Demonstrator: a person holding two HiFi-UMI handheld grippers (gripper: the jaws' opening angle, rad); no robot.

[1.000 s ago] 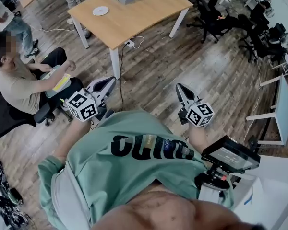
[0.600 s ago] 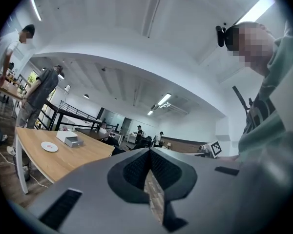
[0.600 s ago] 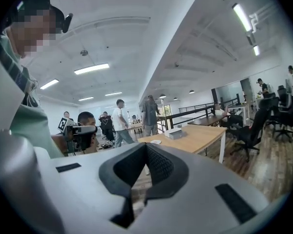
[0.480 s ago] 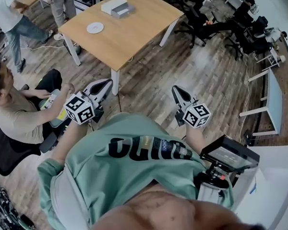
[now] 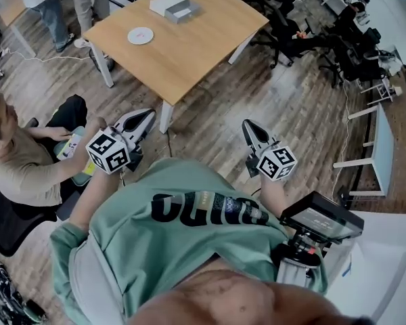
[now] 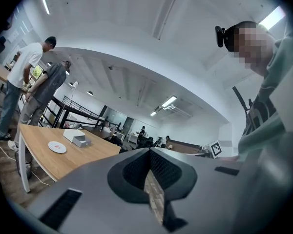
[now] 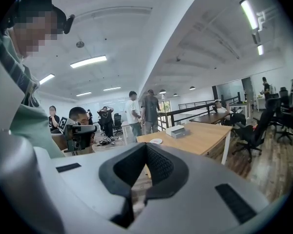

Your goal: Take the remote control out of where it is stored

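Head camera peers steeply down past a green printed shirt (image 5: 189, 229), with the light wooden table on white legs (image 5: 196, 46) lying well ahead. The camera on the left gripper (image 5: 149, 116) sits close behind its jaws, facing level at that table. The one on the right gripper (image 5: 246, 124) does likewise, tipped slightly down. All three views share the tabletop, its white round disc (image 5: 140, 35) and white box (image 5: 170, 3).

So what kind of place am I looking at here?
Probably an open-plan office or lab workspace: a large wooden table on plank flooring, black office chairs clustered at one side, and ceiling strip lights above.
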